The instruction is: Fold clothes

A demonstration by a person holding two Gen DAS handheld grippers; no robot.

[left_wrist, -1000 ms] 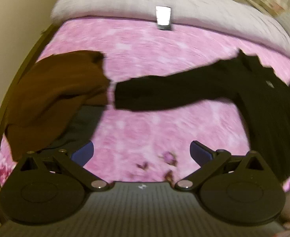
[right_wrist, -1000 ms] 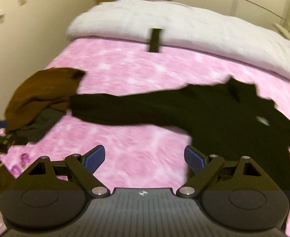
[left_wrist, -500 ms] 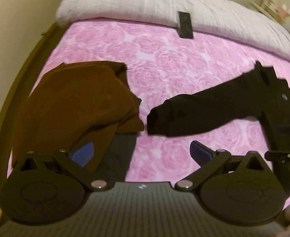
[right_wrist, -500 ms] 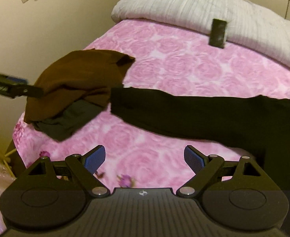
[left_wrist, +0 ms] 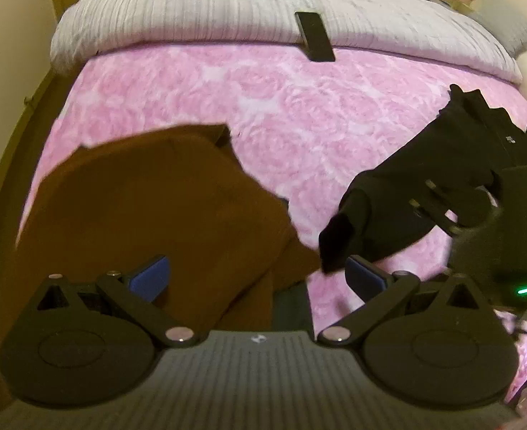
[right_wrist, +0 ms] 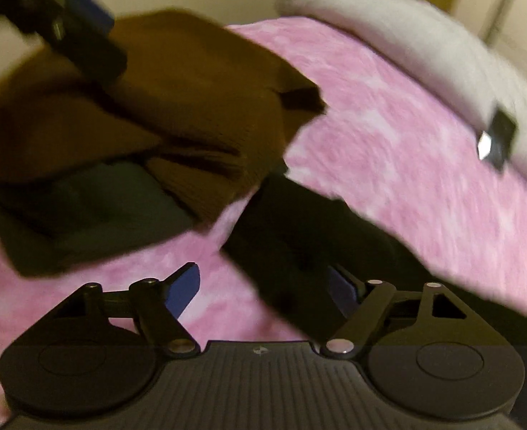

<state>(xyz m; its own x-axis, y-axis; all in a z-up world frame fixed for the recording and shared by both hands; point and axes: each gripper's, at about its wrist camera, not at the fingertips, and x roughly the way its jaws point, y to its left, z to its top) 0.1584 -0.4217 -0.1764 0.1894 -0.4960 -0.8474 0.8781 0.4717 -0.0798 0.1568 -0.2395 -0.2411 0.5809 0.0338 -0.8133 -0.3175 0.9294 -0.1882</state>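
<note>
Two hand-held grippers hover over a bed covered by a pink rose-patterned blanket [left_wrist: 299, 114], with a pale grey duvet [left_wrist: 227, 3] bunched at the far end and a dark phone-like slab [left_wrist: 315, 41] lying on its edge. A black long-sleeved garment [left_wrist: 442, 179] lies spread on the blanket, its sleeve stretching toward a folded brown knit [left_wrist: 148, 200] that sits on top of a dark grey piece [right_wrist: 95, 215]. The left gripper [left_wrist: 256, 276] has its blue-padded fingers apart and empty, above the brown knit with the sleeve's cuff by its right finger. The right gripper [right_wrist: 263, 286] also has its fingers apart, holding nothing, with the black sleeve running between them; this view is blurred. The black fabric looks soft, light and limp, likely to sag and crease when lifted, so the cuff end or the shoulder seam seems the surest place to pinch
</note>
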